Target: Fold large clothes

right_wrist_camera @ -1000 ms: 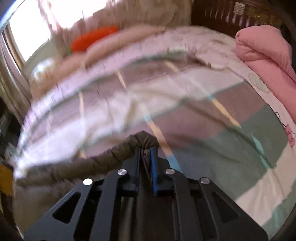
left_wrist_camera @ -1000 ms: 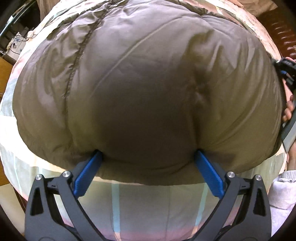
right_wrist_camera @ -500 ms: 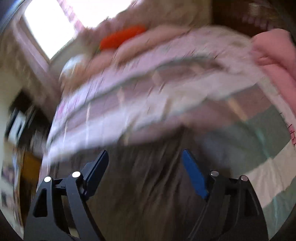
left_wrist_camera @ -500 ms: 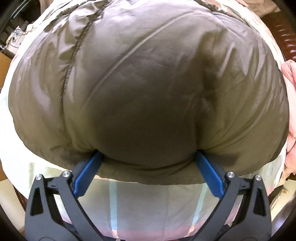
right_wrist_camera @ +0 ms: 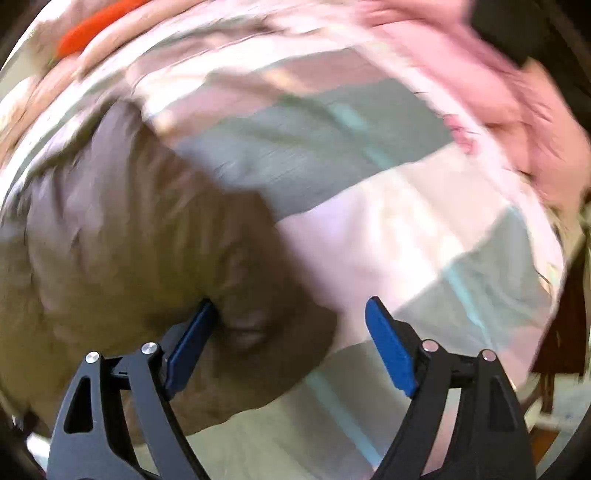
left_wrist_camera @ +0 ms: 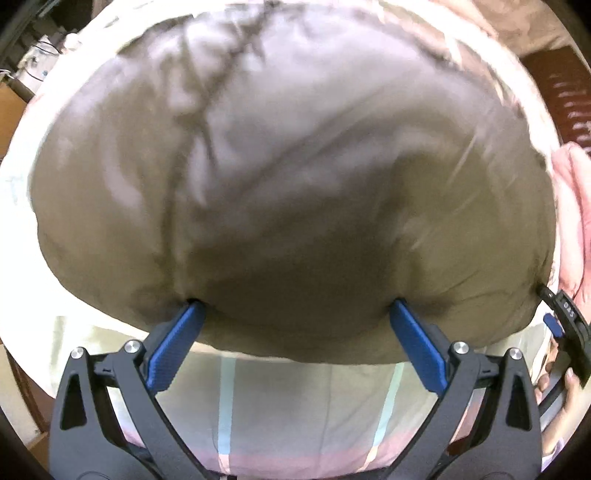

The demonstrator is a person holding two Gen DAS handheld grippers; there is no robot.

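Note:
A puffy olive-brown padded jacket (left_wrist_camera: 295, 192) lies folded on the striped bedspread (left_wrist_camera: 295, 398) and fills most of the left wrist view. My left gripper (left_wrist_camera: 295, 314) is open, its blue fingertips pressed against the jacket's near edge. In the blurred right wrist view the jacket (right_wrist_camera: 140, 236) lies at the left. My right gripper (right_wrist_camera: 291, 314) is open, its left fingertip touching the jacket's corner and its right fingertip over the bedspread (right_wrist_camera: 424, 229). The right gripper also shows at the right edge of the left wrist view (left_wrist_camera: 561, 321).
A pink blanket (right_wrist_camera: 498, 92) lies bunched at the right of the bed, also seen in the left wrist view (left_wrist_camera: 576, 229). An orange item (right_wrist_camera: 96, 26) and pillows lie at the far end. A dark wooden headboard (left_wrist_camera: 569, 96) stands at the right.
My right gripper has opened and let go of the jacket's edge, then swung down beside the jacket's right corner. My left gripper stays open against the near edge.

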